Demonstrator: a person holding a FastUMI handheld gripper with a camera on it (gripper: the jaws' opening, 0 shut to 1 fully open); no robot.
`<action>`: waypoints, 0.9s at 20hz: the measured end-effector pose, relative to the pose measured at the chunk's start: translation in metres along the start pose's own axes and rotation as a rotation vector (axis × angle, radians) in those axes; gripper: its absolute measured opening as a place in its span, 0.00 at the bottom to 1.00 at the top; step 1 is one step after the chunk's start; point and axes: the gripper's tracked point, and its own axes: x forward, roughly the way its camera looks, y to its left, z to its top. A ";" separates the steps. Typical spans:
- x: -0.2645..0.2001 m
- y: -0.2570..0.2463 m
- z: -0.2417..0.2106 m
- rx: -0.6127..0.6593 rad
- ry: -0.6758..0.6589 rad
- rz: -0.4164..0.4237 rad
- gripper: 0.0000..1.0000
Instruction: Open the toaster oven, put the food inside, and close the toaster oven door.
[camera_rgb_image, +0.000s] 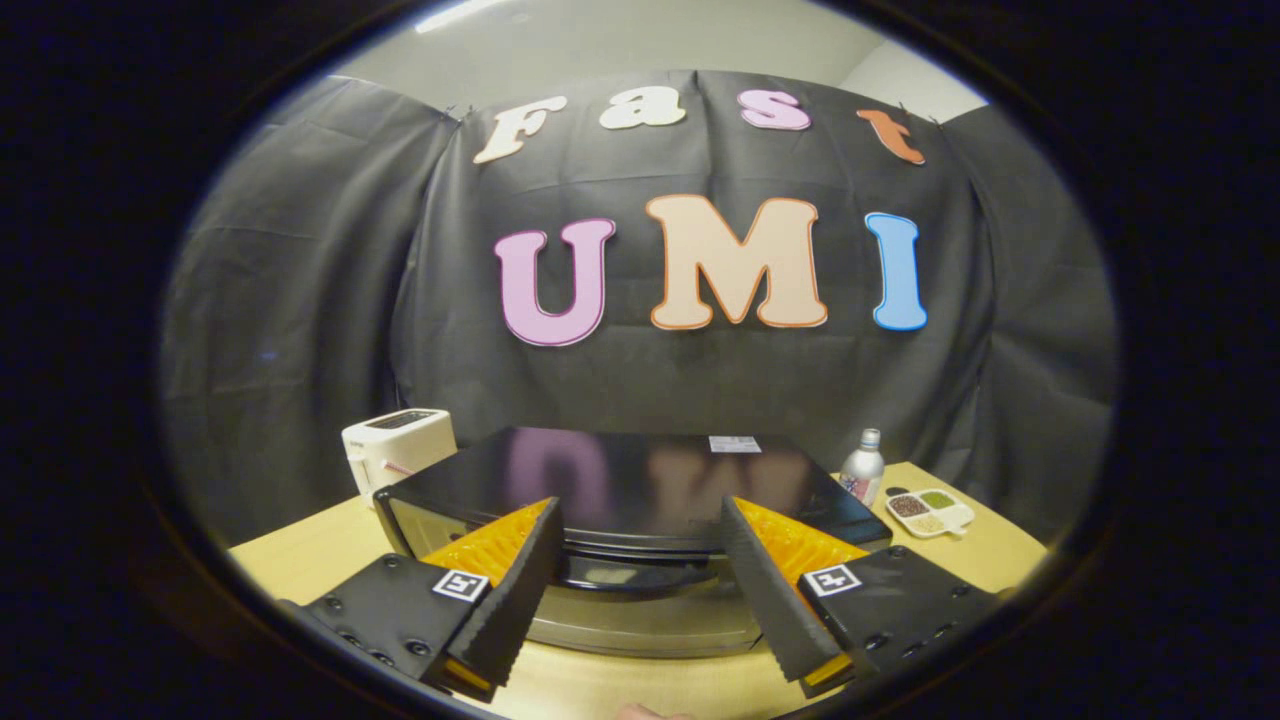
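**Gripper spread wide in front of the toaster oven**

The gripper (640, 545) is hovering with its two fingers (510, 590) spread wide apart, grasping nothing. Between and just beyond the fingers, the toaster oven (620, 480) is sitting on the bench (300, 560), its glossy black top facing the camera and its door handle (640, 560) lying in the gap between the fingertips. The door is looking closed, though the fingers are hiding part of the front. A white toaster (398, 450) is standing behind the oven's left corner. To the oven's right, a small bottle (863, 468) is standing upright, and just beside it a white divided dish (928, 512) is holding small portions of food.
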 end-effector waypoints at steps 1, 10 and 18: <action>0.001 0.000 -0.001 0.005 -0.003 0.001 0.98; -0.007 -0.001 -0.007 0.049 -0.012 -0.010 0.99; -0.025 0.000 -0.012 0.075 -0.006 0.013 0.99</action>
